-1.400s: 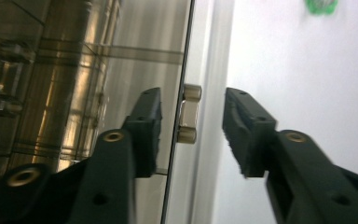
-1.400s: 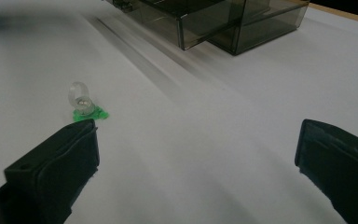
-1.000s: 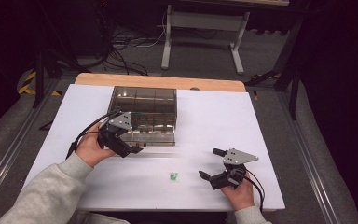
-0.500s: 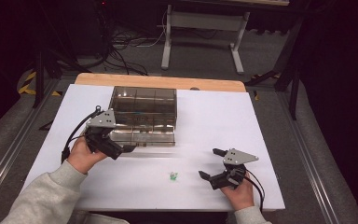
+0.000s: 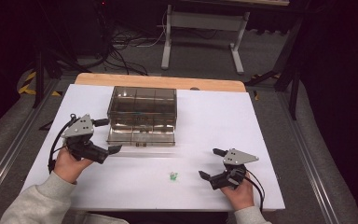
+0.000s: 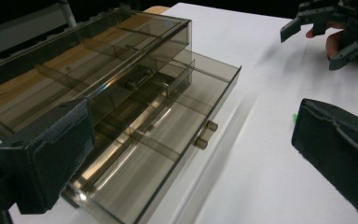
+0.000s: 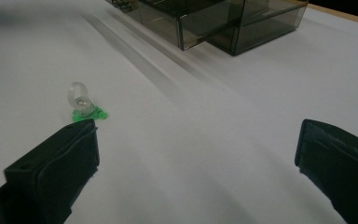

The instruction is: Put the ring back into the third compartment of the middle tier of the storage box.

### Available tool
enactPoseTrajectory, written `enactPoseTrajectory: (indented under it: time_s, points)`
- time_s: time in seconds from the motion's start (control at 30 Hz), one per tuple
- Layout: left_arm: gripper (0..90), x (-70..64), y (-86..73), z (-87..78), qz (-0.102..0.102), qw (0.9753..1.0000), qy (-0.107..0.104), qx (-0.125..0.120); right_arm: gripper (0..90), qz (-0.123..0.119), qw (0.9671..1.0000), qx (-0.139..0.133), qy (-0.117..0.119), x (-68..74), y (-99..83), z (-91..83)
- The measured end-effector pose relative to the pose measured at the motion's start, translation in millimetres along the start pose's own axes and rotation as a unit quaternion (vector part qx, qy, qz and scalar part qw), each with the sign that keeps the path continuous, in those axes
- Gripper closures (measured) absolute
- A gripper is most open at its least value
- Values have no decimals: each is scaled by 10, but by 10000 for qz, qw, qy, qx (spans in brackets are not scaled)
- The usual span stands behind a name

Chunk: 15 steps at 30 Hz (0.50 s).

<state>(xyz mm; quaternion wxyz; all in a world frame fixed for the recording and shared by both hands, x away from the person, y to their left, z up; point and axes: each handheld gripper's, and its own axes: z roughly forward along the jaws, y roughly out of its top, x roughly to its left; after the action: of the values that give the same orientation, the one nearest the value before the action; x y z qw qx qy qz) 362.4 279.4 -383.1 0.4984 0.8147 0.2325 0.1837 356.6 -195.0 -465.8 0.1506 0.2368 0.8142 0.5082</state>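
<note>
Your left gripper (image 5: 108, 136) hovered wide open, empty, beside the storage box's (image 5: 142, 106) pulled-out drawer (image 5: 141, 137). Your right gripper (image 5: 213, 163) rested low over the worktop (image 5: 214, 121), equally open, near the ring (image 5: 172, 176).

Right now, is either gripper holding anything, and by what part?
Nothing held. Left gripper and right gripper are both open and empty; the ring lies on the table.

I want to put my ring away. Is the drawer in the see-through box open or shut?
Open. The bottom drawer sticks out in front of the box, its knob well forward, and looks empty.
</note>
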Motion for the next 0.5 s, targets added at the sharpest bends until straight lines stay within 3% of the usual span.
enactPoseTrajectory:
  time_s: [0.2, 0.33, 0.5]
  points:
    - [4, 17, -236, -53, -224, 9997, 85, 3, 1, 3, 10000, 12, -16, 5, 1, 3]
    - [4, -43, -330, -61, -123, 9994, 292, 118, 1, -21, 10000, 10, -22, 3, 0, 1]
    - [2, -96, -459, -85, -197, 9994, 269, 7, 1, -55, 10000, 19, 6, 7, 0, -5]
